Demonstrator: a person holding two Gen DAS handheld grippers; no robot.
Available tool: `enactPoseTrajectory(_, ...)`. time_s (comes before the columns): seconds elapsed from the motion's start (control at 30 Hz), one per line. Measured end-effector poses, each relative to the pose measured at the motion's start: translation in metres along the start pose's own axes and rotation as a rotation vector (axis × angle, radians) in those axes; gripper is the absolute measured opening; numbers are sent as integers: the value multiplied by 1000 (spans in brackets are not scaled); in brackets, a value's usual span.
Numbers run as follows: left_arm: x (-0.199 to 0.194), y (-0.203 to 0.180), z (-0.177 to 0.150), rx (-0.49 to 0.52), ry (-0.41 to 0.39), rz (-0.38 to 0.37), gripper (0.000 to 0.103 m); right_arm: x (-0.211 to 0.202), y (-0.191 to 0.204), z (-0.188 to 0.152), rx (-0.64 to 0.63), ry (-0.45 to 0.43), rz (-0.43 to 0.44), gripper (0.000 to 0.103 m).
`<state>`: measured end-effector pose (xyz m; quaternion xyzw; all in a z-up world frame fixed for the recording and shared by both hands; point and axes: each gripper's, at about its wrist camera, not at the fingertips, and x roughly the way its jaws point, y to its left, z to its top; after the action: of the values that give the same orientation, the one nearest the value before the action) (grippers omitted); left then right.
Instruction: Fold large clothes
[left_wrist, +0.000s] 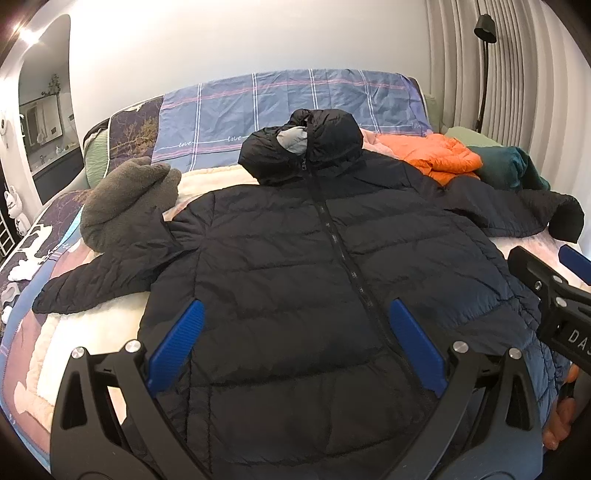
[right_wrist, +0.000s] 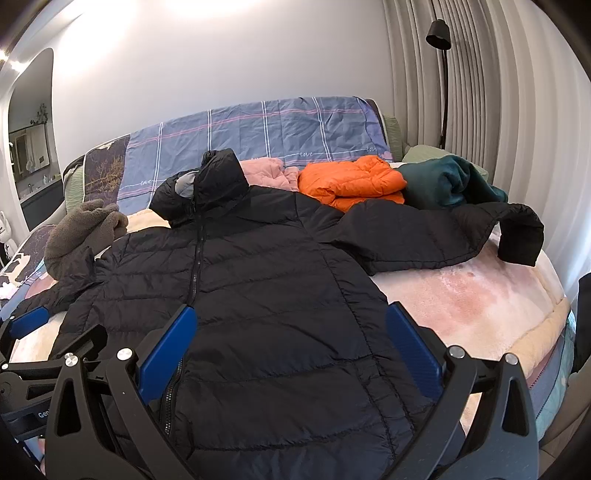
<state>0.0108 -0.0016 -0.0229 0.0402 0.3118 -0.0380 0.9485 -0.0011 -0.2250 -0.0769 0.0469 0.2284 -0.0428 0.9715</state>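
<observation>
A large black puffer jacket (left_wrist: 295, 266) lies front up and zipped on the bed, hood at the far end, both sleeves spread out. It also shows in the right wrist view (right_wrist: 266, 280). My left gripper (left_wrist: 295, 314) is open, its blue pads above the jacket's lower front. My right gripper (right_wrist: 291, 317) is open above the jacket's right lower half. The right gripper's body shows at the right edge of the left wrist view (left_wrist: 554, 295). The left gripper's blue pad shows at the left edge of the right wrist view (right_wrist: 29, 319).
A grey fleece garment (left_wrist: 125, 199) lies by the jacket's left sleeve. An orange puffer jacket (right_wrist: 351, 182), a teal garment (right_wrist: 447, 182) and a pink garment (right_wrist: 266, 171) lie beyond the jacket. A plaid sheet (left_wrist: 277, 107) covers the headboard. A floor lamp (right_wrist: 439, 74) stands by the curtain.
</observation>
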Motion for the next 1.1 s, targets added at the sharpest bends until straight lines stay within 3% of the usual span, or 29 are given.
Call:
enactPoseTrajectory(0.33, 7, 13, 0, -19, 28, -32, 101, 5, 6, 4, -24, 9, -2, 102)
enactPoseTrajectory(0.53, 12, 29, 18, -32, 57, -129, 101, 9, 10, 23, -74, 21, 40, 102)
enactPoseTrajectory(0.7, 14, 53, 64, 7, -41, -75, 97, 27, 17, 67, -155, 28, 74, 102)
enactPoseTrajectory(0.77, 24, 62, 90, 25, -42, -43, 89, 39, 21, 85, -171, 37, 99, 102)
enactPoseTrajectory(0.93, 69, 92, 146, -68, 54, -161, 72, 91, 32, 144, -208, 88, 181, 102)
enactPoseTrajectory(1.0, 101, 108, 166, -141, 111, -225, 72, 117, 36, 164, -212, 122, 209, 102)
enactPoseTrajectory(1.1, 152, 128, 191, -213, 121, -286, 72, 156, 41, 186, -169, 155, 249, 102)
